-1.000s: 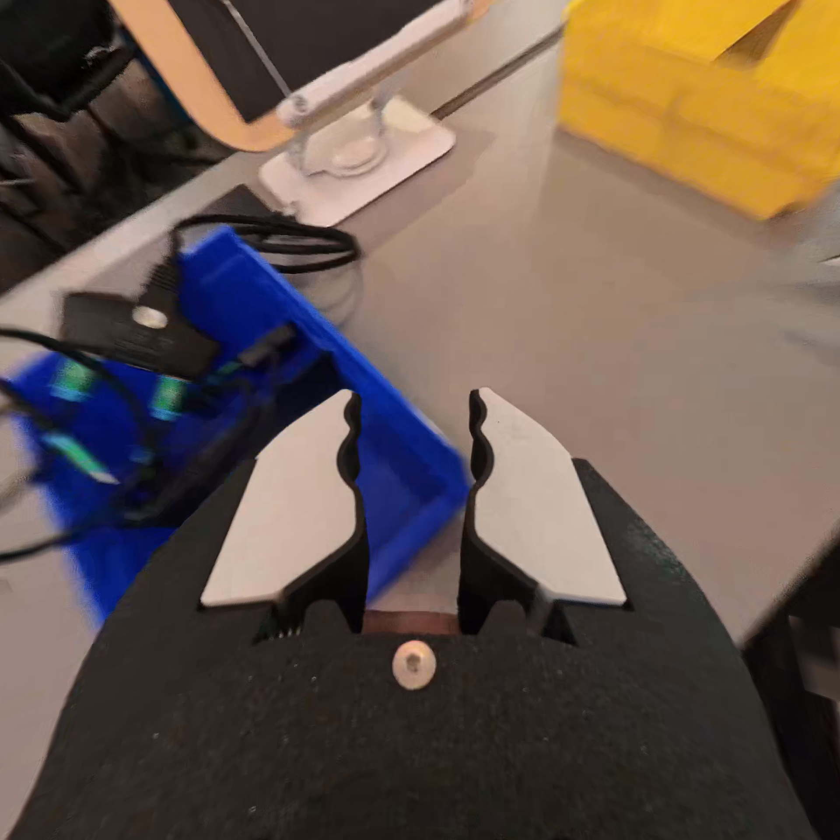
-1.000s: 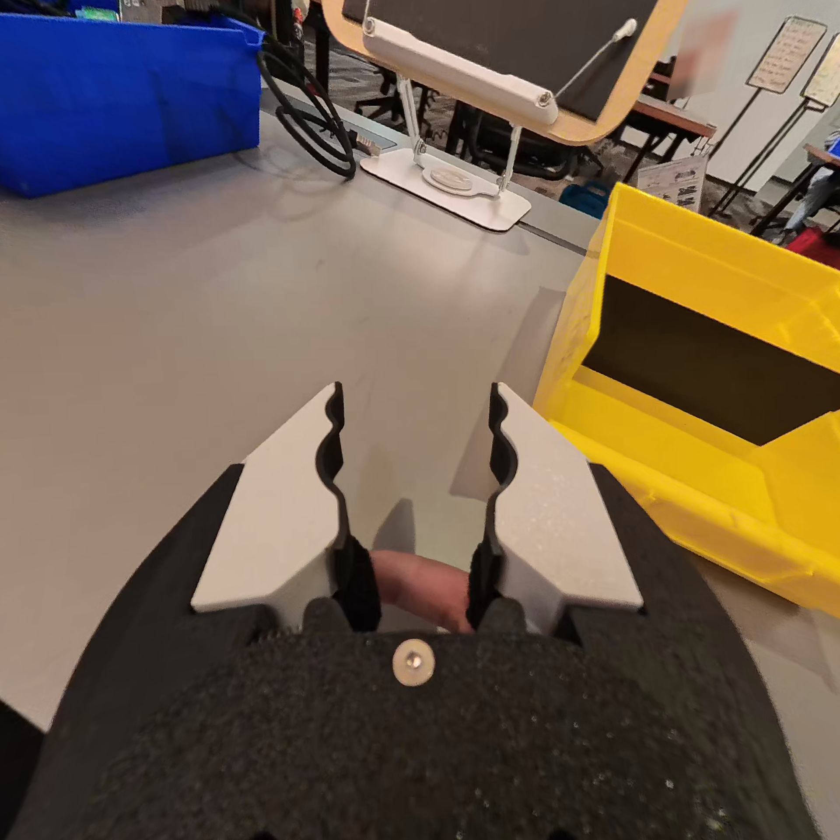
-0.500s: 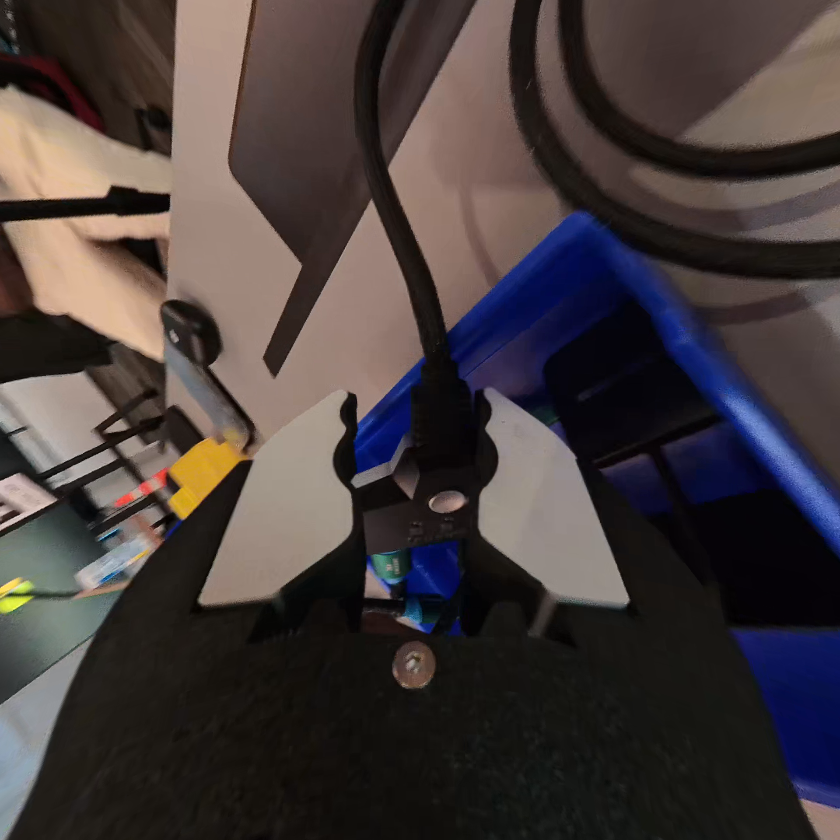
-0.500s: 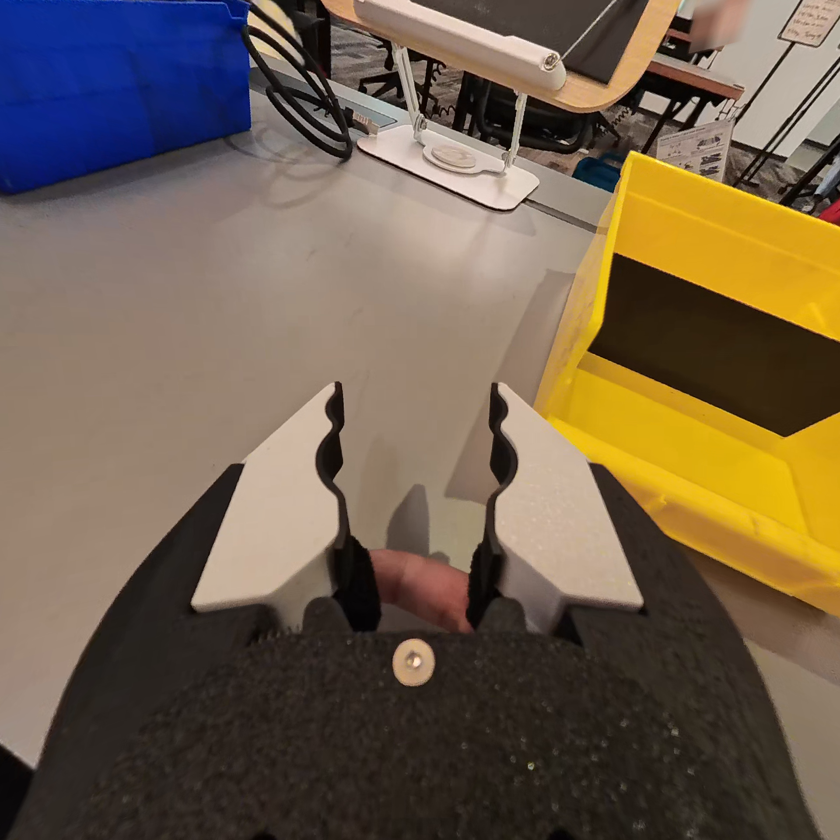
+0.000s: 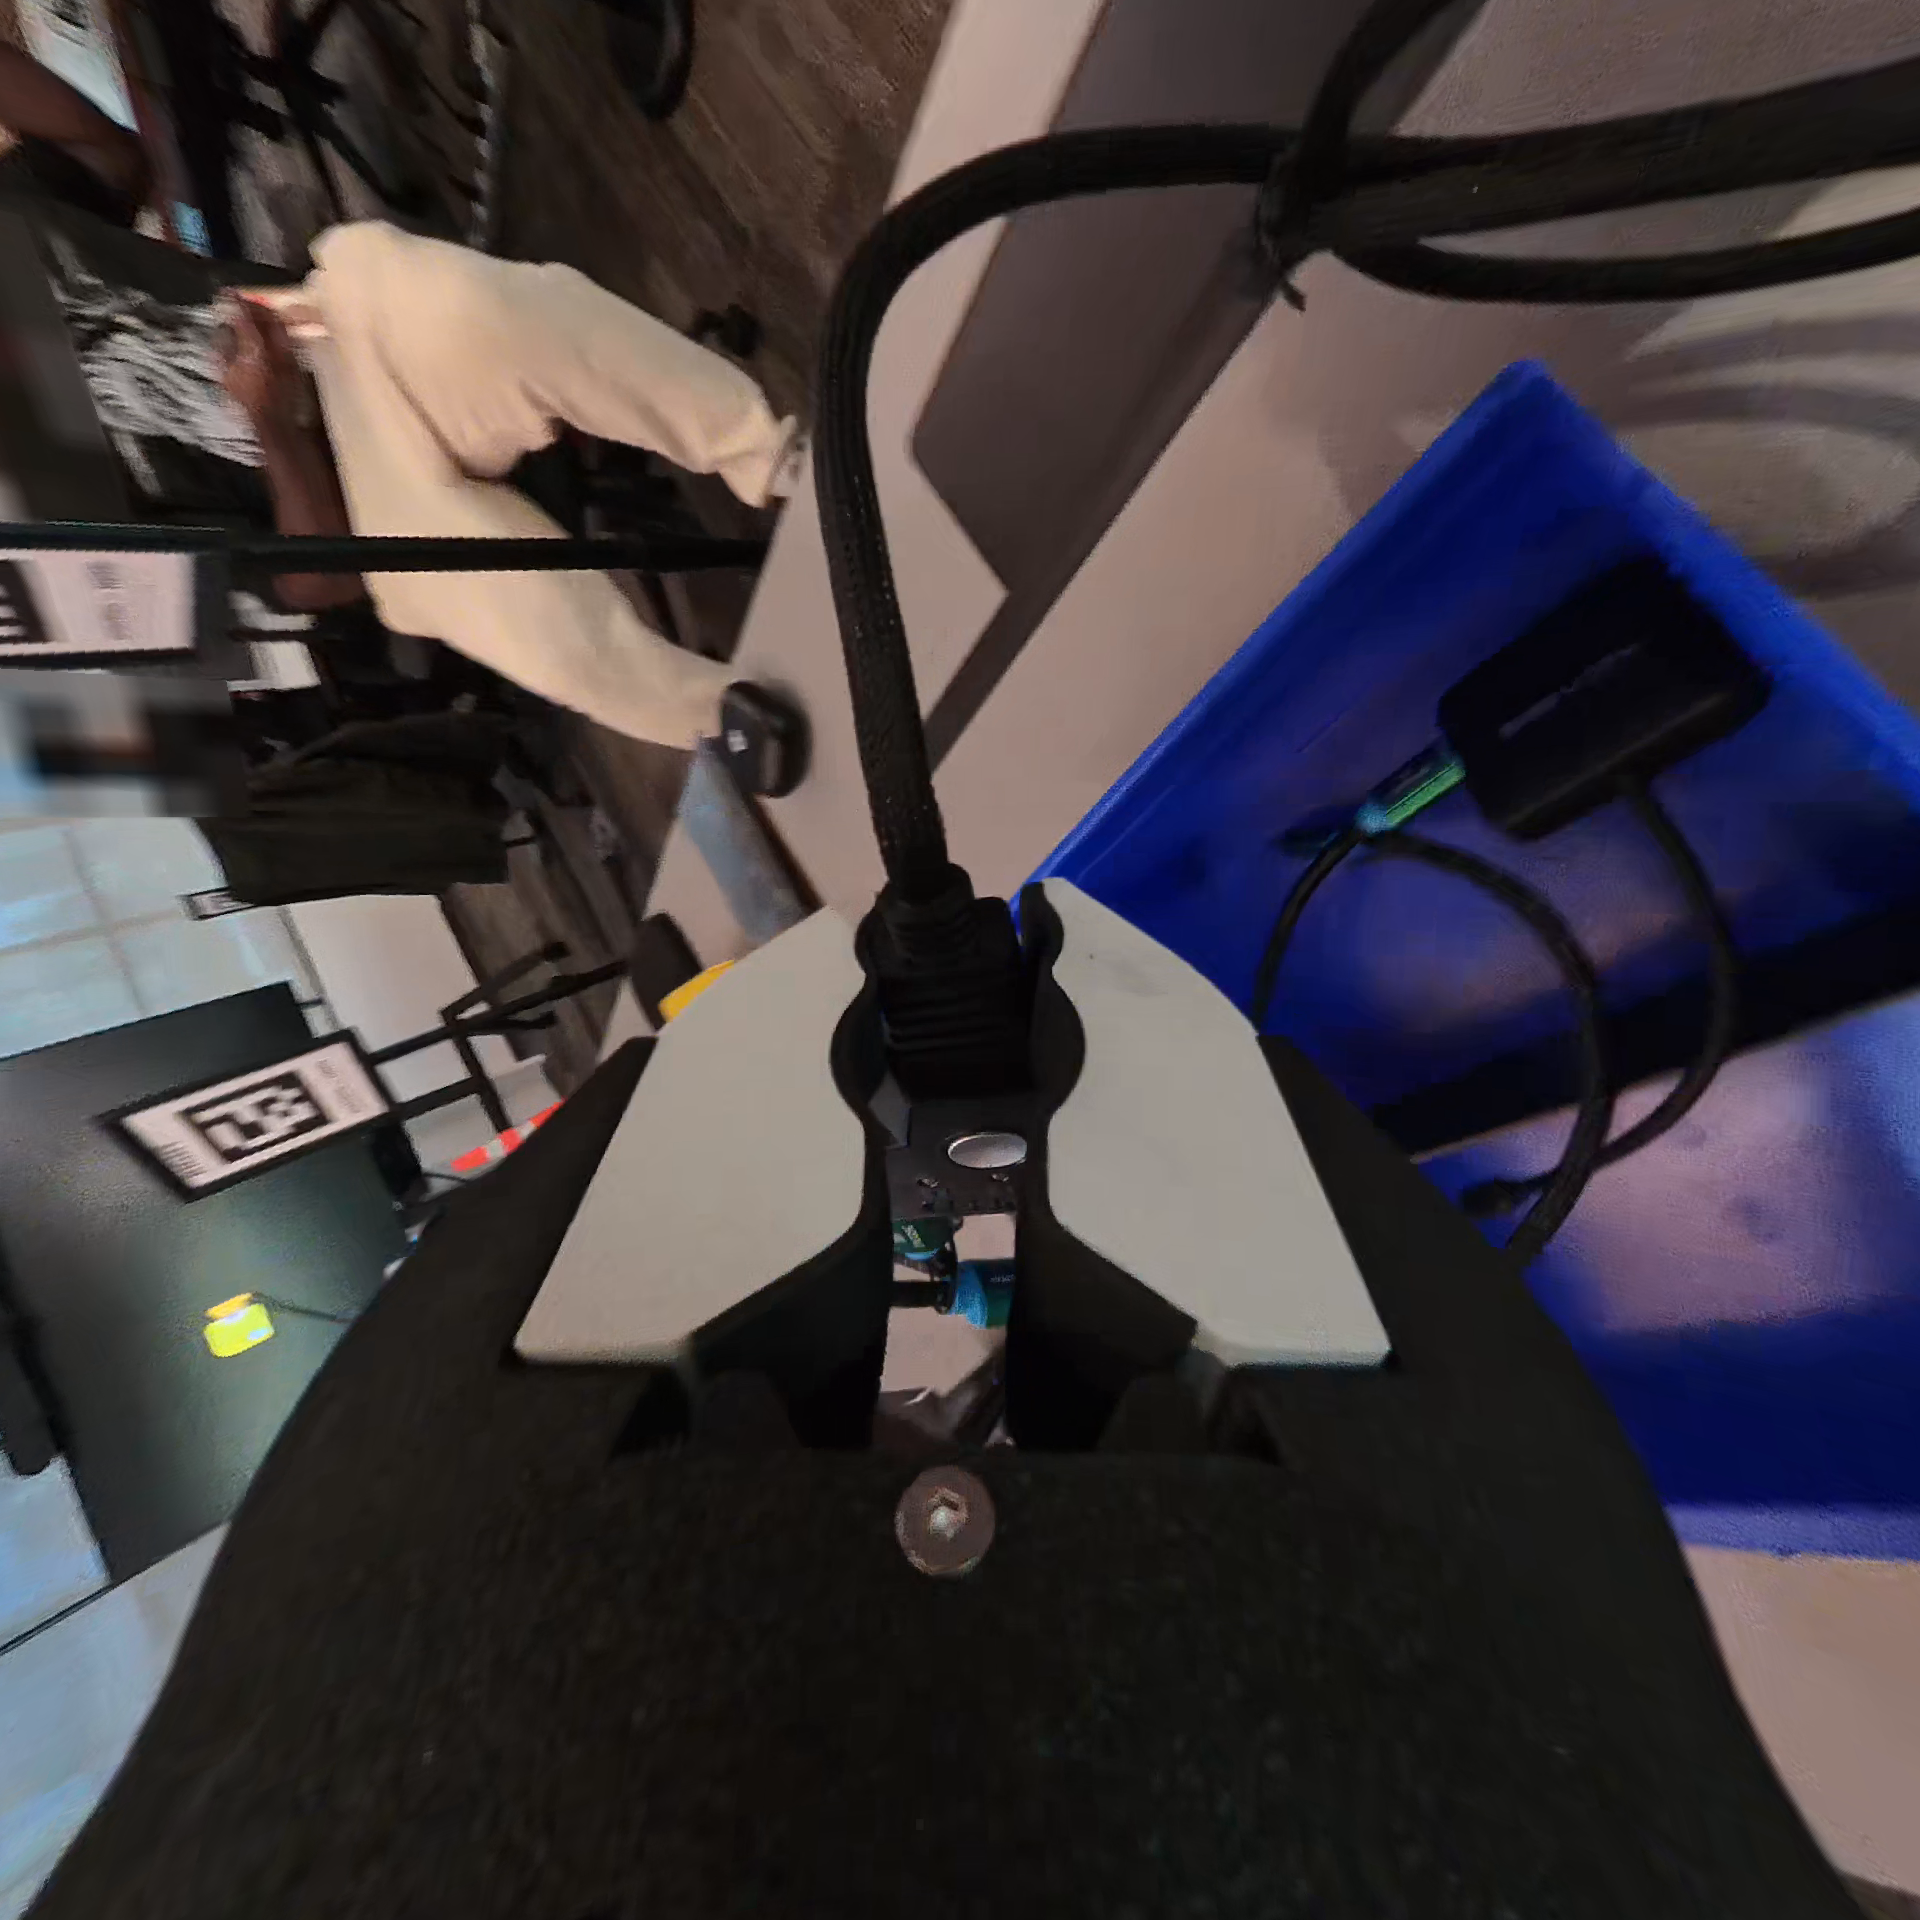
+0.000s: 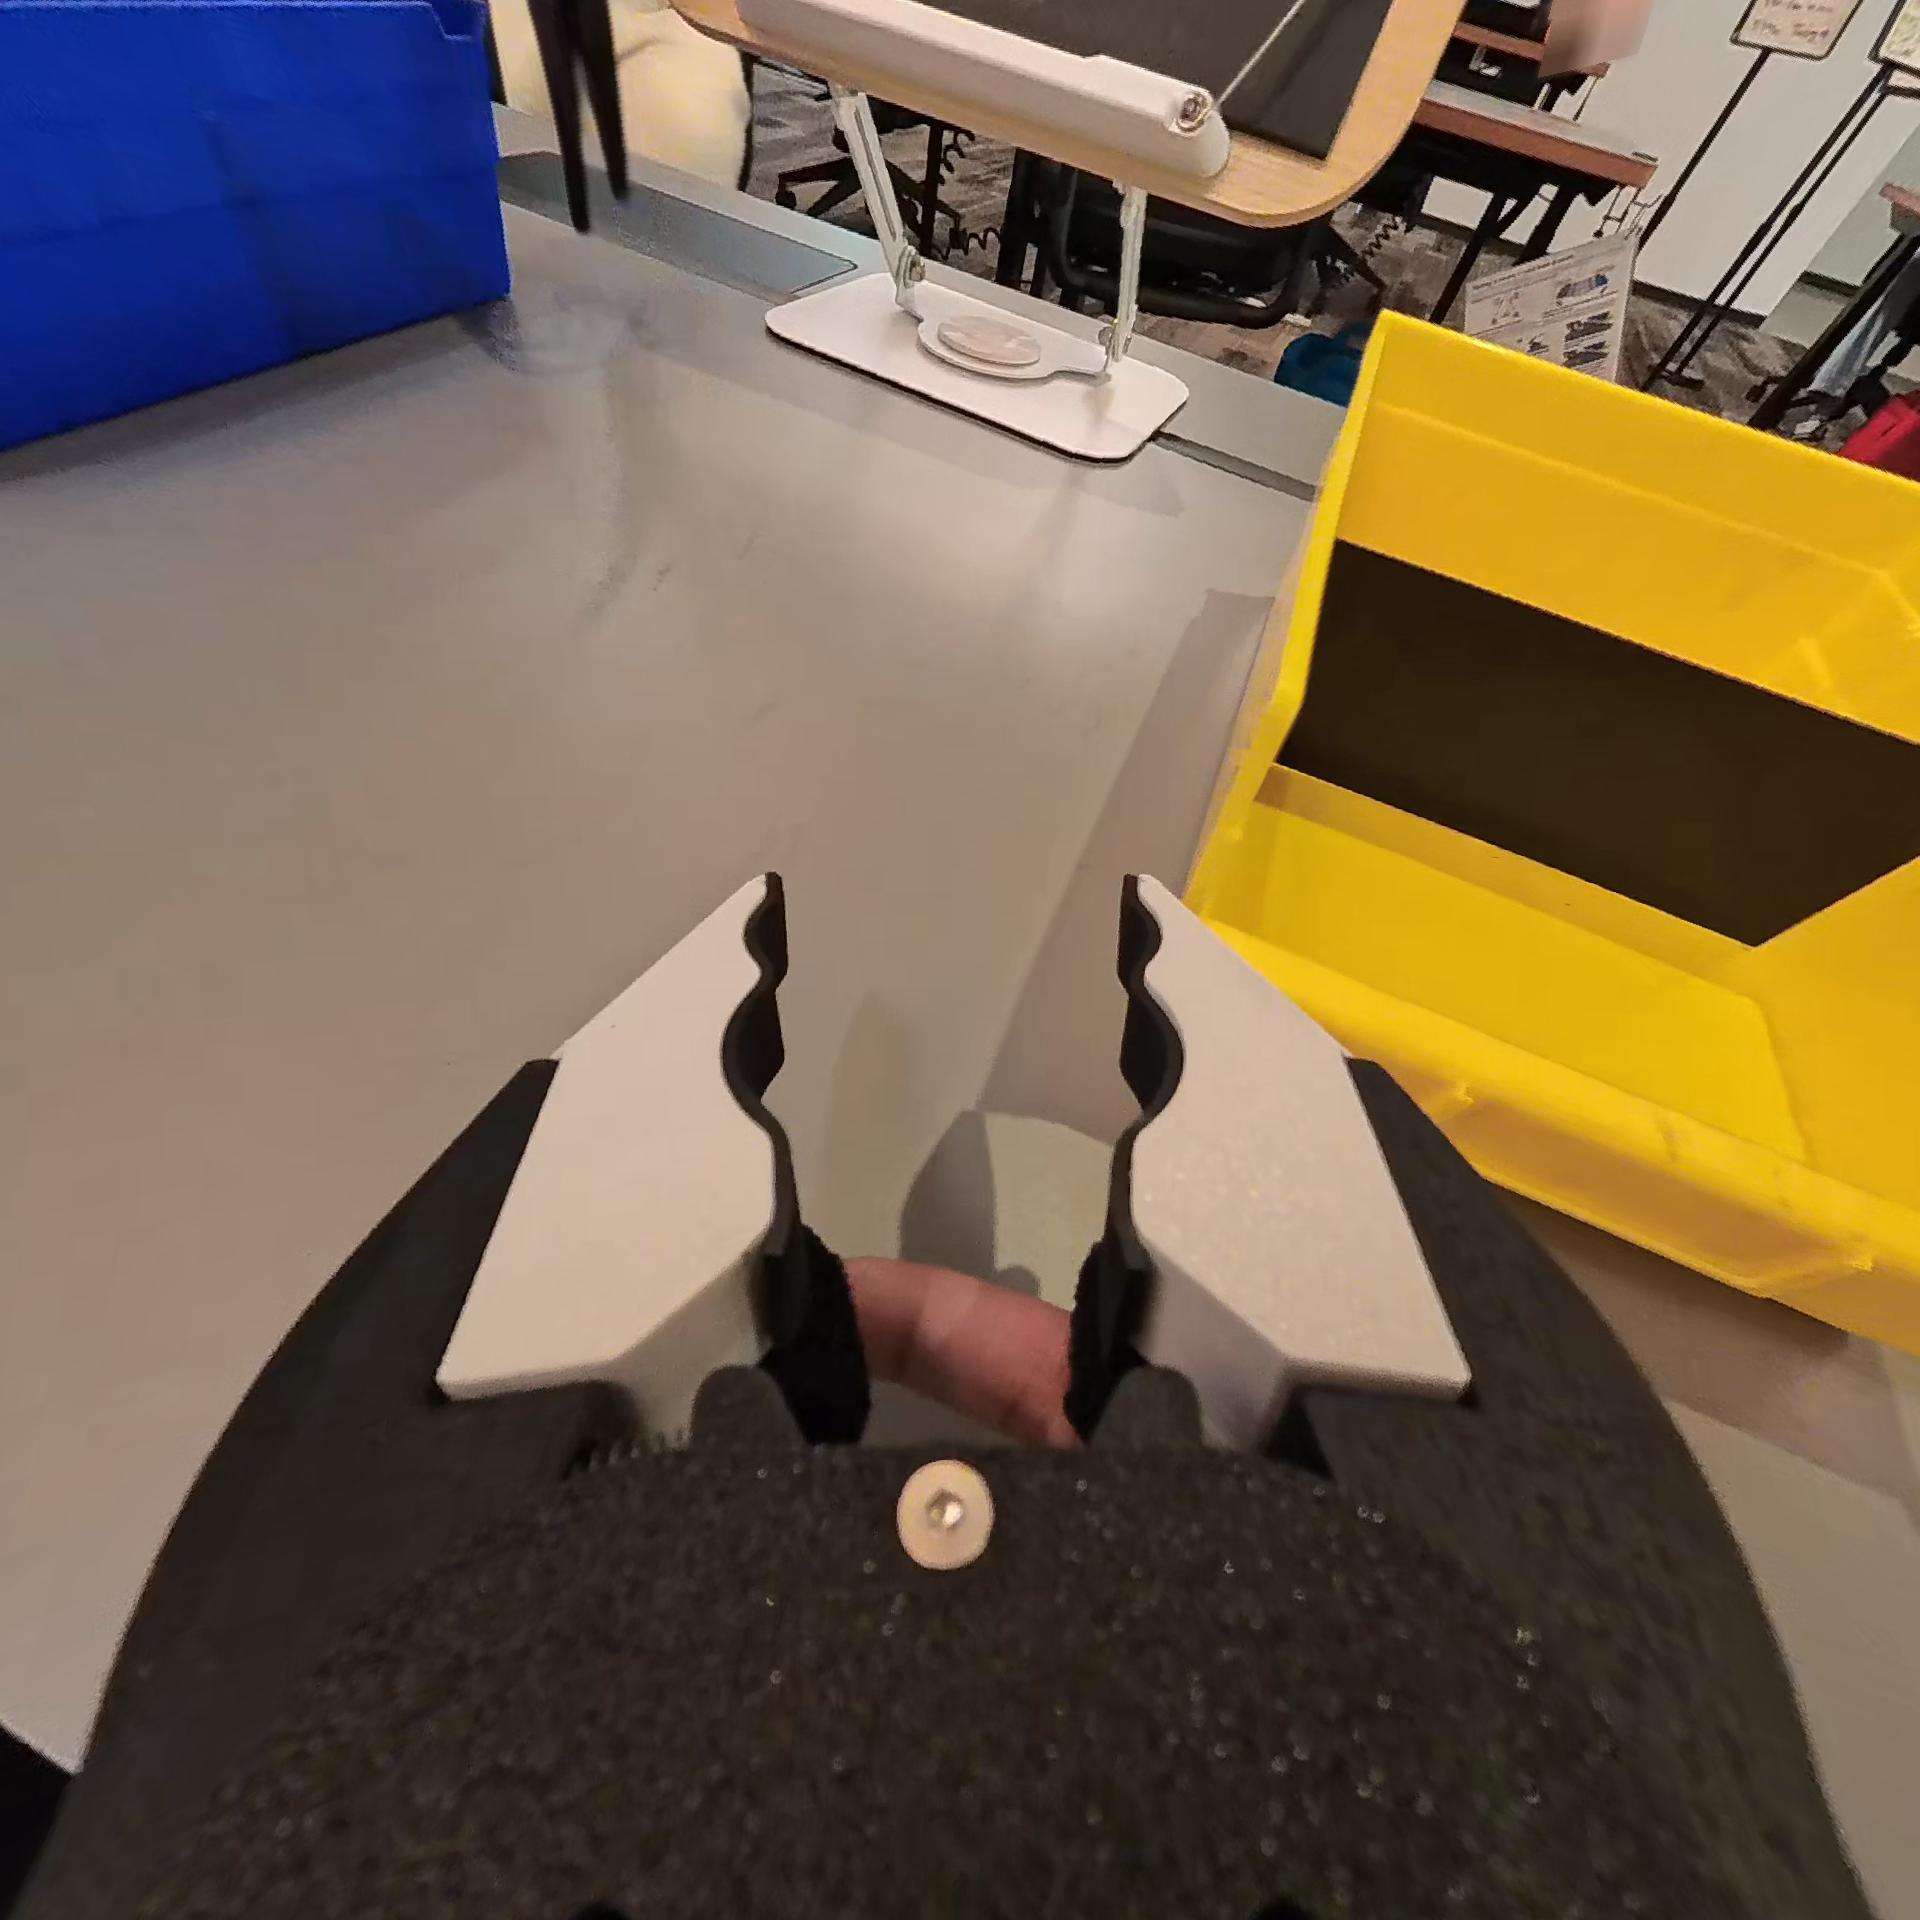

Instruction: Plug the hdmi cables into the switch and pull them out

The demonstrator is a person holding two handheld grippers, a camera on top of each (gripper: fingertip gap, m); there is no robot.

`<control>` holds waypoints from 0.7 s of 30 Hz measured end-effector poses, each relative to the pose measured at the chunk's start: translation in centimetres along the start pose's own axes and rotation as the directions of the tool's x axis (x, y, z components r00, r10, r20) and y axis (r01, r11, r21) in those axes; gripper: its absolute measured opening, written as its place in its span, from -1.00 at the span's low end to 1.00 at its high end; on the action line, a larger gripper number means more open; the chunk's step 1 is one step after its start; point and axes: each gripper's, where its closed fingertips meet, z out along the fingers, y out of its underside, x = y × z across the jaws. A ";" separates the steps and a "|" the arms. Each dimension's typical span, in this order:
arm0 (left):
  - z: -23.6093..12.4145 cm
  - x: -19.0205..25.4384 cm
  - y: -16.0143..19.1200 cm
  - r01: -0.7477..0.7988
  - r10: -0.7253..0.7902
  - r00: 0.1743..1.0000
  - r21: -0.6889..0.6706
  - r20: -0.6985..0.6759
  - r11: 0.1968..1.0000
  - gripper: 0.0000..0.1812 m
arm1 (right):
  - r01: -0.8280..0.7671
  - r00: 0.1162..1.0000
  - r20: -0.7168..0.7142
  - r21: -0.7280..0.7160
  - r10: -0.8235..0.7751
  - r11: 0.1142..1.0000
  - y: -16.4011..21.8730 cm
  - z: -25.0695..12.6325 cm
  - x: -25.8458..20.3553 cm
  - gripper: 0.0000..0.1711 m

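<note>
My left gripper point(image 5: 940, 925) is shut on a small black HDMI switch point(image 5: 961, 1169) with a silver button. A thick black braided HDMI cable point(image 5: 868, 582) is plugged into the switch, and its plug point(image 5: 940, 997) sits between my fingertips. Thin cables with teal plugs point(image 5: 977, 1283) hang from the switch's near end. The cable loops away to a tied black bundle point(image 5: 1455, 197) at the top. My right gripper point(image 6: 951, 883) is open and empty, low over the grey table point(image 6: 468, 727).
A blue bin point(image 5: 1351, 727) lies to the right of the left gripper and holds another black box point(image 5: 1600, 696) with thin cables. The right wrist view shows the blue bin point(image 6: 239, 187) at far left, a white tablet stand point(image 6: 977, 343) at the back and a yellow bin point(image 6: 1558, 935) close on the right.
My left gripper went from open over the blue bin to shut on the switch. The coiled cable has left the right wrist view. The right gripper has stayed open and drifted slightly.
</note>
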 end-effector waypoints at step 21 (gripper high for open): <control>-28.8 12.3 -8.0 0.548 -0.050 0.700 0.491 -0.713 0.677 -0.74 | -0.502 0.649 0.702 0.105 0.294 0.859 -16.9 -4.9 -12.0 -0.46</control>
